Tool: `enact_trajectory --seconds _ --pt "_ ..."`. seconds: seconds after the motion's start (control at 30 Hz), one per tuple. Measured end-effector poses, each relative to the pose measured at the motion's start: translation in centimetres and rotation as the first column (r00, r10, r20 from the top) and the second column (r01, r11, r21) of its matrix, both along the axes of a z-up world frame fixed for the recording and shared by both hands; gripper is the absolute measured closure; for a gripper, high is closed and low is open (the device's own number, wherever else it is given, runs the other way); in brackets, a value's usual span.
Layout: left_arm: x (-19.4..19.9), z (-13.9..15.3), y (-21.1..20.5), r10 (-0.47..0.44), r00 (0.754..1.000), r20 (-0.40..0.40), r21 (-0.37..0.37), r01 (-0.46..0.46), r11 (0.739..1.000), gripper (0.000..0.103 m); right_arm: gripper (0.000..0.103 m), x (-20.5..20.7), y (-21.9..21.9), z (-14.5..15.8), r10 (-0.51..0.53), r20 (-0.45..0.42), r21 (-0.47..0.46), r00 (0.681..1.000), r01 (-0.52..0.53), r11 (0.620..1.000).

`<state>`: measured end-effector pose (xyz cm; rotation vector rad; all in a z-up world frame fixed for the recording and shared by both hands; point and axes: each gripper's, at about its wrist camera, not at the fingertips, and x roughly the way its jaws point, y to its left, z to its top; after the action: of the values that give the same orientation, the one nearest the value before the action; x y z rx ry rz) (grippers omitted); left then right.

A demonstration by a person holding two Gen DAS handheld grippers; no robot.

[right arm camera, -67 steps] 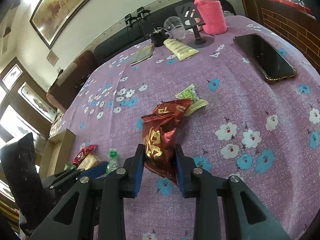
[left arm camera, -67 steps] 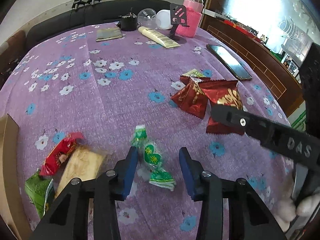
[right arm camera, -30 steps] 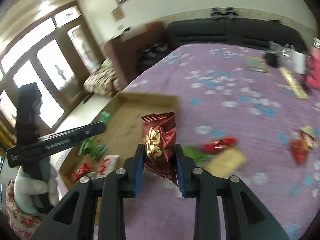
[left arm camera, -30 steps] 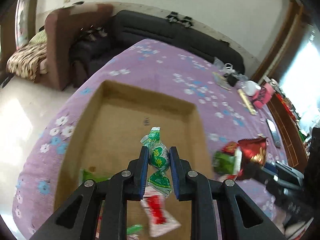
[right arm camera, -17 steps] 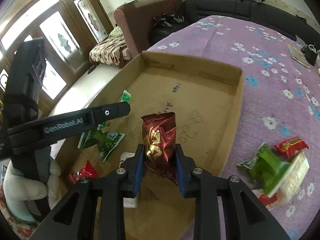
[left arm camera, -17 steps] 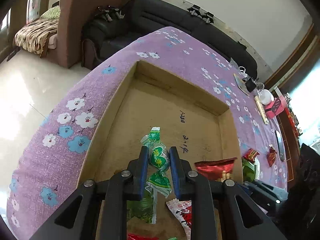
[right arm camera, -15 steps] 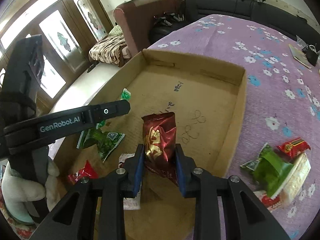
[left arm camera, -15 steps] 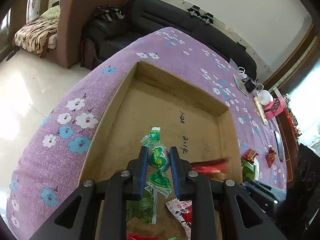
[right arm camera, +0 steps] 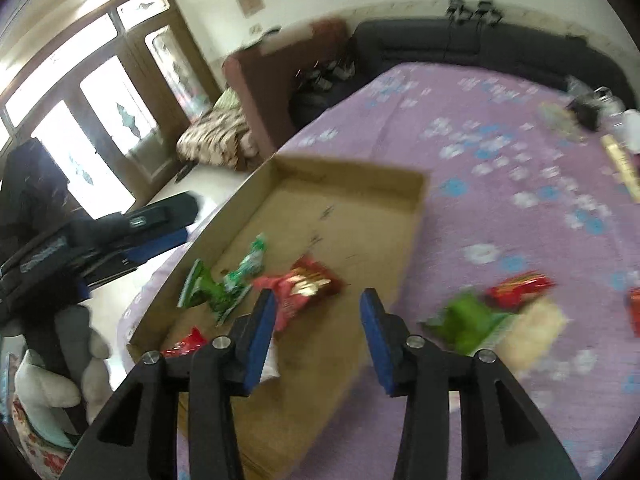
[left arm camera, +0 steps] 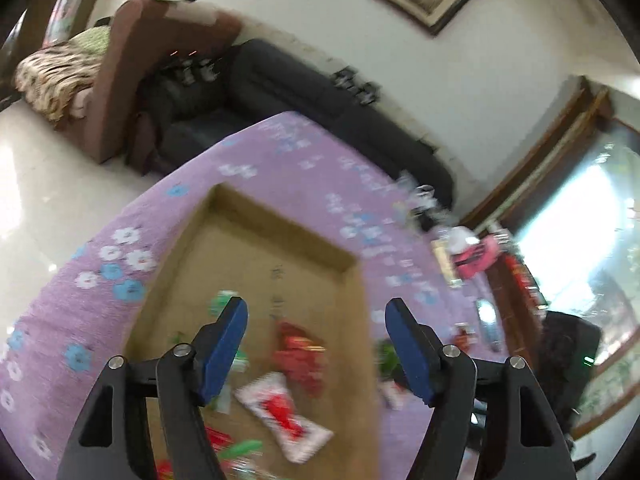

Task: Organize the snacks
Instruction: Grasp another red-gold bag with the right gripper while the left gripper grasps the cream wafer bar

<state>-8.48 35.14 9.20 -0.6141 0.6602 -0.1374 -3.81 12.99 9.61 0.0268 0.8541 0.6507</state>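
A shallow cardboard box lies on the purple flowered tablecloth. In it lie a dark red snack bag, a green wrapped candy, a green packet and a white and red packet. My left gripper is open and empty above the box. My right gripper is open and empty above the box's near right part. Outside the box lie a green bag, a red packet and a beige pack.
The left gripper's body shows at the left of the right wrist view, beyond the box. A pink bottle, a tube and a phone lie at the table's far end. A dark sofa runs behind the table.
Both grippers have opened. The green candy and the dark red bag have dropped into the box. Both grippers have lifted and pulled back, and the views are blurred by motion.
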Motion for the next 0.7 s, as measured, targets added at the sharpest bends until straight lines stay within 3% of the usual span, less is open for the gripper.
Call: enact_trajectory --seconds 0.07,0.13,0.23,0.33,0.53,0.63,0.7 --pt "-0.9 1.0 -1.3 -0.037 0.997 0.062 -0.044 0.04 0.998 0.025 0.036 -0.1 -3.0 0.7 -0.059 0.06 0.004 0.996 0.059 0.998" --pt "-1.7 1.3 -2.5 -0.069 0.992 0.106 -0.108 0.081 0.991 0.023 0.034 0.1 -7.0 0.9 -0.146 0.098 0.003 0.984 0.146 0.989" --pt "-1.8 0.9 -4.8 -0.118 0.988 0.101 -0.172 0.134 0.976 0.023 0.034 0.9 -12.3 -0.2 -0.254 0.047 -0.01 0.966 0.255 0.967" --pt "-1.5 0.2 -7.4 -0.167 0.985 0.049 -0.156 0.173 0.972 0.023 0.034 1.4 -17.8 -1.7 -0.353 -0.018 -0.014 0.935 0.353 0.935" --pt "-1.2 -1.2 -11.6 -0.245 0.969 -0.025 -0.107 0.241 0.965 0.023 0.034 2.3 -26.1 -3.0 -0.523 -0.041 -0.002 0.851 0.523 0.852" --pt "-1.0 -1.4 -12.8 -0.258 0.965 -0.044 -0.086 0.253 0.964 0.023 0.034 3.6 -28.8 -3.6 -0.576 -0.058 0.006 0.816 0.577 0.817" --pt "-0.8 -1.5 -13.6 -0.262 0.964 -0.052 -0.062 0.259 0.964 0.023 0.034 4.4 -29.5 -3.8 -0.585 -0.069 0.007 0.808 0.587 0.81"
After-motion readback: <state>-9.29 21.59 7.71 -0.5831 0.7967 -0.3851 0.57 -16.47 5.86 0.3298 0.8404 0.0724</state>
